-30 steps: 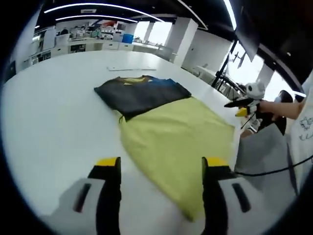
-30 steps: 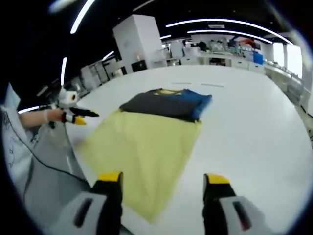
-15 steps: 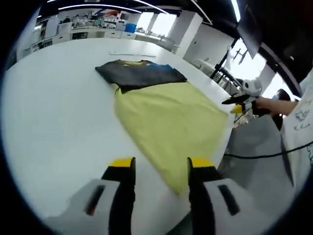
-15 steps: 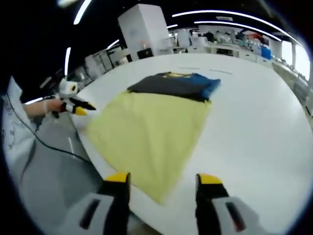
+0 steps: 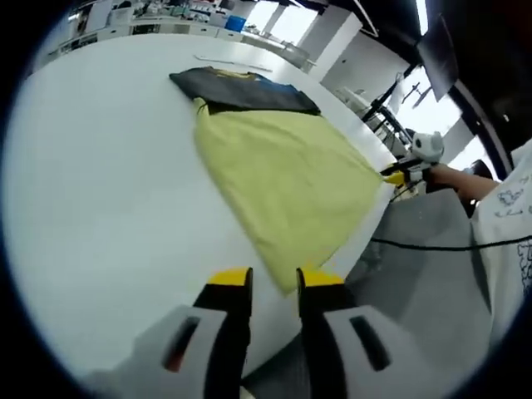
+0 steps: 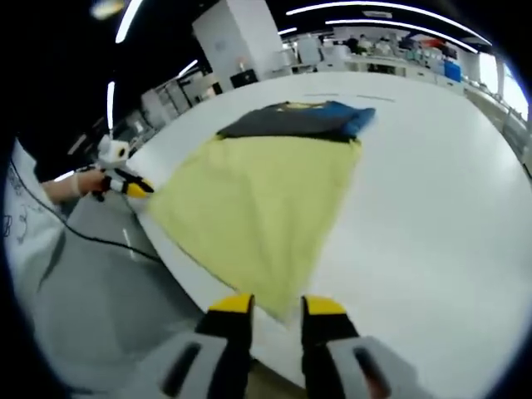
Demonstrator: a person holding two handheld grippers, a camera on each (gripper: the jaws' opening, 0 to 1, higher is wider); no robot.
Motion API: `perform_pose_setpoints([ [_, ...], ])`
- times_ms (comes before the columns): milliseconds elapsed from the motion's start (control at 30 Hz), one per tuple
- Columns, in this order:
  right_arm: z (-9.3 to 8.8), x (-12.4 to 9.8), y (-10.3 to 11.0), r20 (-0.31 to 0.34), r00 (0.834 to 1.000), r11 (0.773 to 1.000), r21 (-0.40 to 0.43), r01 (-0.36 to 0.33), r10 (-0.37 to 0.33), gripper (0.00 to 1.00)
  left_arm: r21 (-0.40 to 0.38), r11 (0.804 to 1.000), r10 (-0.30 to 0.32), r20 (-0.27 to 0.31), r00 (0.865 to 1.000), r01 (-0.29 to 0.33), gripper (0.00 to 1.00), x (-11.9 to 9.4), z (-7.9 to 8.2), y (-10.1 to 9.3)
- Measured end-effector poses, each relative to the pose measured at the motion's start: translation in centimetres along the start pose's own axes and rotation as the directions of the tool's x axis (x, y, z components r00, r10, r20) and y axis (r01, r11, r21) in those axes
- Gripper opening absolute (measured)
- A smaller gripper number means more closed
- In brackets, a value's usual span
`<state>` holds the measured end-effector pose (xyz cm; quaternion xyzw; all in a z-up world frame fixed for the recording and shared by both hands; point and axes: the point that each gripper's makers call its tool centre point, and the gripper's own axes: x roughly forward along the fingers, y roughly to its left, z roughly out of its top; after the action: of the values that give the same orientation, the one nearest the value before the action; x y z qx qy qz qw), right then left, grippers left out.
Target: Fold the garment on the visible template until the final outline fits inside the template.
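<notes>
Our left hand-held gripper [image 5: 274,283] has its jaws drawn nearly together at one near corner of the yellow-green cloth [image 5: 283,174], w/ a thin gap left, so we can't tell if it's pinching yet. The cloth lies flat on the smooth white desk [image 5: 100,191], a thin, limp, matte sheet, light and prob. prone to sliding and creasing, w/ the dark folded garment [image 5: 241,90] (blue and yellow bits showing) on its far edge. Our right hand-held gripper [image 6: 278,306] is likewise almost closed at the other near corner, grip unclear; corners look like the best hold.
</notes>
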<state>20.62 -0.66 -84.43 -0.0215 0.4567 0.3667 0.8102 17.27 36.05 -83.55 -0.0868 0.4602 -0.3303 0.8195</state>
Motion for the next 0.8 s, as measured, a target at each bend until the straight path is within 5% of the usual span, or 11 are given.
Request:
perform_pose_setpoints([
  [500, 0.2, 0.6, 0.4, 0.0, 1.0, 0.999, 0.05, -0.017, 0.017, 0.02, -0.043, 0.999, -0.014, -0.028, 1.0, 0.013, 0.0, 0.7, -0.6, -0.2],
  [800, 0.7, -0.3, 1.1, 0.01, 0.999, 0.997, 0.059, -0.041, 0.04, 0.0, -0.075, 0.997, -0.037, -0.023, 0.999, 0.035, 0.0, -0.2, -0.3, -0.3],
])
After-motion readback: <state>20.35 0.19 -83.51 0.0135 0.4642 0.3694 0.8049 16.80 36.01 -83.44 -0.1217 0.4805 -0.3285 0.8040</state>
